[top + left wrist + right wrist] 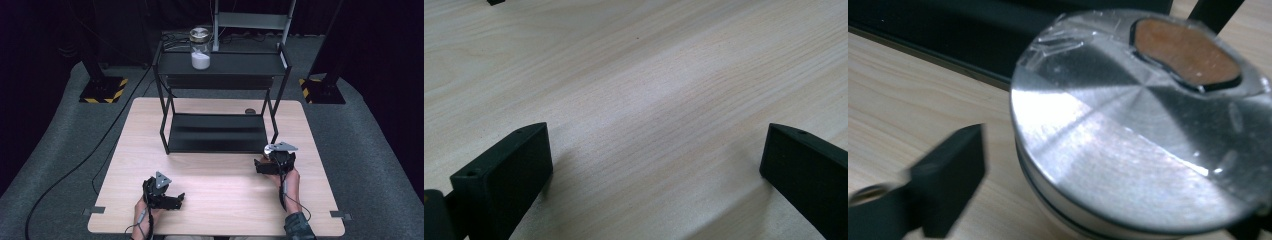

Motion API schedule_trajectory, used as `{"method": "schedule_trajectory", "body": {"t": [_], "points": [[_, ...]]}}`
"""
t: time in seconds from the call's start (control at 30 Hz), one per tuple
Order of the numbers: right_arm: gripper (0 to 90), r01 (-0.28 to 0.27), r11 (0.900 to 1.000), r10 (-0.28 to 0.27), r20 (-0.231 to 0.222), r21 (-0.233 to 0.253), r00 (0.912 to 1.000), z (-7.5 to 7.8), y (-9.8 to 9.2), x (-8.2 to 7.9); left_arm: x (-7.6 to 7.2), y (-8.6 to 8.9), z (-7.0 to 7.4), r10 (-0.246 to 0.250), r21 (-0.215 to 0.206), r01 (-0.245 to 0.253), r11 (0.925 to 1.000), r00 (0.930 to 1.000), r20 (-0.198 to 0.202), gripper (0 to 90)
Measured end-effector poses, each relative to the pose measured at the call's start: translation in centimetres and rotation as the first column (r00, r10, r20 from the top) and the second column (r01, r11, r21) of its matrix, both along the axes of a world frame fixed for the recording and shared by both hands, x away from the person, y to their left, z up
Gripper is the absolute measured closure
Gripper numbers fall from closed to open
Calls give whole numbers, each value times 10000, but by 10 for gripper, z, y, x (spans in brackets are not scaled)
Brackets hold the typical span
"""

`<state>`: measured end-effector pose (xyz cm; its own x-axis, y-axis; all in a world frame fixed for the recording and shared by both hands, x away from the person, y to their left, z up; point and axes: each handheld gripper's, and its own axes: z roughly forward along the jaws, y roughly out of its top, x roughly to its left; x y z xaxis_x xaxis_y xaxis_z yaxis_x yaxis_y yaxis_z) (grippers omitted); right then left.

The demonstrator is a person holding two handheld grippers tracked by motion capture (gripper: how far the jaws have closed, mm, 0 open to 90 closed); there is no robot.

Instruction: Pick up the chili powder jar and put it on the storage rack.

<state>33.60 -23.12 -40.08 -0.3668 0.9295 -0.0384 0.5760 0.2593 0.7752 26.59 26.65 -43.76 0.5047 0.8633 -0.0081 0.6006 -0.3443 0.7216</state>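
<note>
On table (215, 200) | left gripper (654, 165) fingers apart | right gripper (1108, 190) fingers apart around jar lid (1143, 125)

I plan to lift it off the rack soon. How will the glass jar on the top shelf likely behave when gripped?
The jar looks like smooth glass, so probably slippery and breakable. It is tall and narrow, so a push near its metal lid might tip it. The white powder fills only the bottom, which likely keeps the weight low and modest.

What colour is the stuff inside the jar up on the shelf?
White powder in the jar, clearest in the high view.
</note>
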Motion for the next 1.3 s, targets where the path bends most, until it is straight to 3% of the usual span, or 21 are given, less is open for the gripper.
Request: {"method": "schedule_trajectory", "body": {"t": [0.2, 0.43, 0.8, 1.1, 1.3], "points": [[297, 281, 9996, -281, 99, 33, 9996, -2, -2, -3, 0, 0, 0, 4, -2, -4, 10000, 10000, 0, 0], [304, 283, 9994, -287, 194, 194, 9994, -6, -4, -5, 0, 0, 0, -1, 0, 1, 10000, 10000, 0, 0], [306, 209, 9998, -210, 60, 61, 9998, -2, -3, -3, 0, 0, 0, 1, -1, -1, 10000, 10000, 2, 0], [306, -332, 9994, 326, -604, -87, 9976, 17, -4, 7, 0, 0, 0, 0, 0, 0, 10000, 10000, 0, 0], [306, -866, 9955, 818, -1146, -375, 9900, 39, -1, 16, 0, 0, 0, -3, 3, 3, 10000, 10000, 1, 0]]}}
